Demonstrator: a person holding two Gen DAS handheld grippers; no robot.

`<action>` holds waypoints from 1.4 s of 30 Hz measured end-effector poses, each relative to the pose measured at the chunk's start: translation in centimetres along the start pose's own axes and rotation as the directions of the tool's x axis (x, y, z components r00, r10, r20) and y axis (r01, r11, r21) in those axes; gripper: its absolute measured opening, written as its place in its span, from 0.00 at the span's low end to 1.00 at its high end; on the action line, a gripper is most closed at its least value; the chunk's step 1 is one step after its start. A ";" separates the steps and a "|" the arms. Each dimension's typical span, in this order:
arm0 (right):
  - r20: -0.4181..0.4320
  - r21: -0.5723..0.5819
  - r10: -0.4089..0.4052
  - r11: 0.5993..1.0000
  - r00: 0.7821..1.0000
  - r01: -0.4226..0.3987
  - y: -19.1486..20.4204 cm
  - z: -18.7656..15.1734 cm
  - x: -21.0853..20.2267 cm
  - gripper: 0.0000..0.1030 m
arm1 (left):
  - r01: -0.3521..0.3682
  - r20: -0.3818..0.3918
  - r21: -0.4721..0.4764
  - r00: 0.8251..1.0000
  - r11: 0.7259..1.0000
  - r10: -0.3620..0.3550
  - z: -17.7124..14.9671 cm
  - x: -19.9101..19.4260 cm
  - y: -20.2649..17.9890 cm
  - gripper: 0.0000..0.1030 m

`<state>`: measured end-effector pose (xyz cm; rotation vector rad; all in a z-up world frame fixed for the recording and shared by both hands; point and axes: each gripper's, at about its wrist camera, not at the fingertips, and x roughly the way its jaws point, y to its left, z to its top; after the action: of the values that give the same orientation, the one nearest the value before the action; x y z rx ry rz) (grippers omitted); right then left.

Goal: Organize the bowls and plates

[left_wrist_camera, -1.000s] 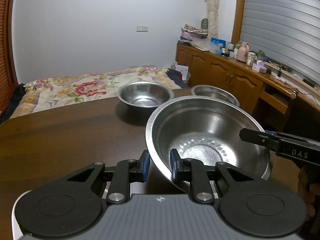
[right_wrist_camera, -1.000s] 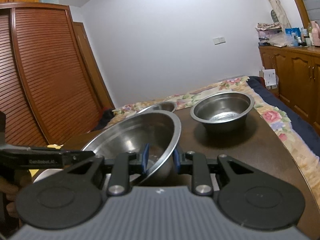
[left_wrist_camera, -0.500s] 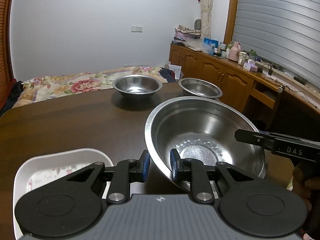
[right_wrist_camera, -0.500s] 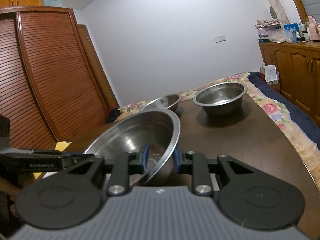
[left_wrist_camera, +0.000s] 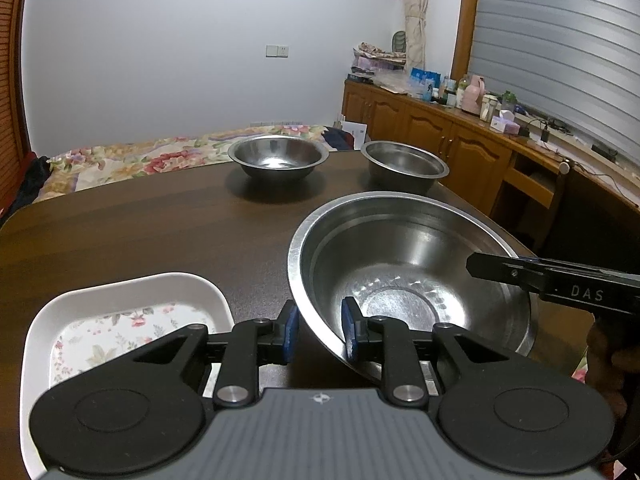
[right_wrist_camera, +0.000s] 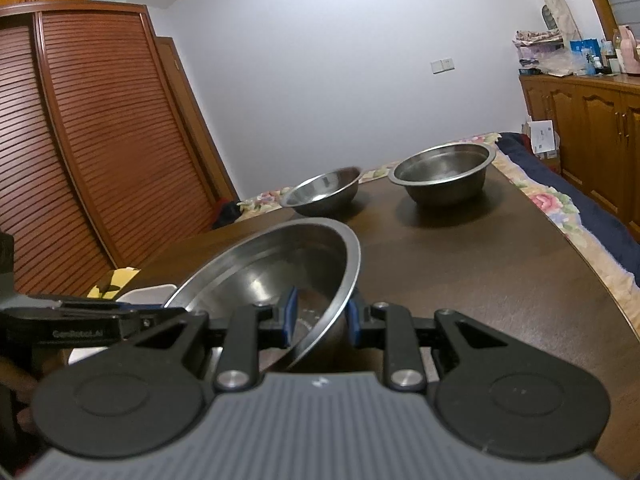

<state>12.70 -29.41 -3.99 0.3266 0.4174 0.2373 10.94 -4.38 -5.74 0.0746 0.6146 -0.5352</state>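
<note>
Both grippers, left gripper (left_wrist_camera: 318, 330) and right gripper (right_wrist_camera: 318, 316), have jaws clamped on the large steel bowl's (left_wrist_camera: 404, 276) opposite rims (tilted); level it, lowering both sides together onto the tabletop (left_wrist_camera: 140, 232).

Black hand-held gripper (left_wrist_camera: 316, 330), blue pads (left_wrist_camera: 289, 334), silver screws.

The bowls (left_wrist_camera: 408, 280) were silver steel, the tray (left_wrist_camera: 120, 320) white with flowers, the table (left_wrist_camera: 140, 232) dark brown.
</note>
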 end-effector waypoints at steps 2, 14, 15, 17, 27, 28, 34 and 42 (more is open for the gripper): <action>-0.002 -0.002 -0.001 1.000 1.000 0.001 0.0 -0.1 -0.1 0.27 | 0.002 0.001 -0.004 1.000 1.000 -0.002 -0.1 0.0 0.1 0.25; -0.012 -0.013 -0.008 1.000 1.000 0.007 -0.2 -0.3 -0.1 0.28 | -0.013 0.013 -0.003 1.000 1.000 0.013 -0.4 -0.3 0.0 0.26; -0.011 -0.016 -0.009 1.000 1.000 0.009 -0.2 -0.3 -0.1 0.28 | -0.016 0.014 -0.004 1.000 1.000 0.016 -0.3 -0.4 0.0 0.26; -0.012 -0.018 -0.012 1.000 1.000 0.011 -0.2 -0.2 -0.2 0.28 | -0.021 0.015 -0.009 1.000 1.000 0.021 -0.2 -0.4 0.1 0.29; 0.007 -0.029 -0.032 0.999 0.999 0.032 -0.4 0.7 -0.8 0.35 | -0.041 0.045 -0.026 0.998 0.999 0.043 0.4 -1.1 0.7 0.45; 0.011 -0.031 -0.033 0.999 0.999 0.033 -0.4 0.8 -0.9 0.36 | -0.043 0.046 -0.026 0.998 0.999 0.045 0.5 -1.1 0.7 0.46; 0.032 -0.054 -0.045 0.997 0.998 0.046 -0.5 1.9 -1.4 0.36 | -0.059 0.064 -0.022 0.996 0.998 0.061 1.2 -1.5 1.0 0.48; 0.056 -0.087 -0.066 0.994 0.996 0.070 -1.0 3.2 -1.8 0.36 | -0.086 0.098 -0.011 0.991 0.996 0.087 2.8 -1.9 1.5 0.50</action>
<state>12.68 -31.65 -0.93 0.2302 0.3641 0.1797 11.87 -2.86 -2.54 0.0678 0.5149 -0.4501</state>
